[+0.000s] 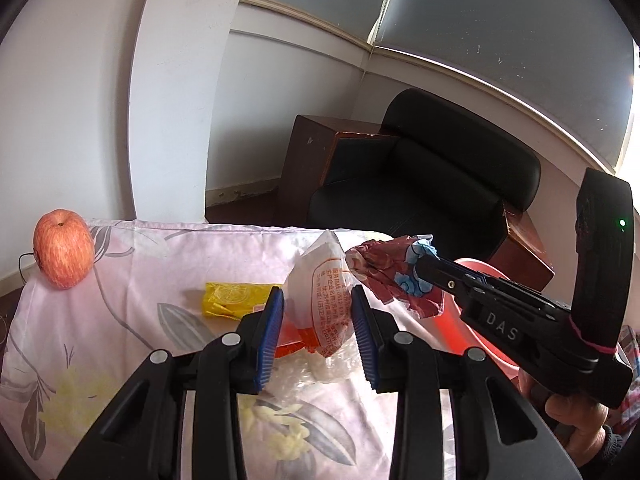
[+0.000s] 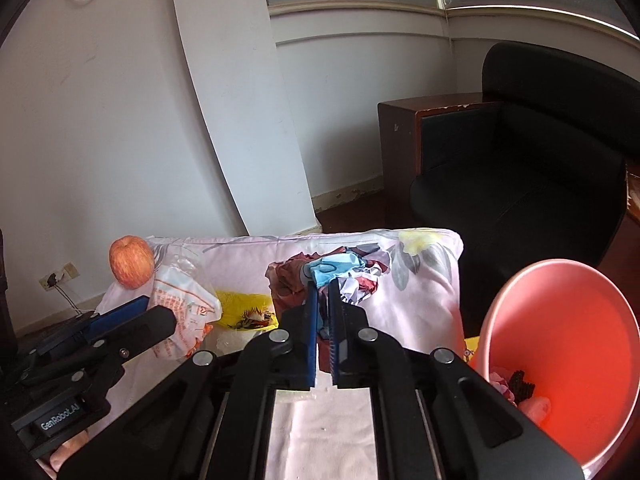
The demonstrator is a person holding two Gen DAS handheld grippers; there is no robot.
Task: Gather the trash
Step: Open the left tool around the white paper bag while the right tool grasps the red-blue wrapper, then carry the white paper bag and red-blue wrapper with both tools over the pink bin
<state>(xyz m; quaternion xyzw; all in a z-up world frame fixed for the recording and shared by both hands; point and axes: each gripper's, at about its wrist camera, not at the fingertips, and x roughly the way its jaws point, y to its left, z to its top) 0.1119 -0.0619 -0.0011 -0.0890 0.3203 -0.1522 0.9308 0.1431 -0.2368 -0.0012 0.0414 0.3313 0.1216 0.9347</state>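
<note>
crumpled wrapper (image 2: 340,276) — red, blue, white

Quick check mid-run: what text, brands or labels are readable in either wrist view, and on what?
"DAS": on the right gripper body.
"GenRobot.AI": on the left gripper body.
Orange printed lines on the white plastic bag: too small to read.
Yellow wrapper: pattern only, no legible words.
</note>
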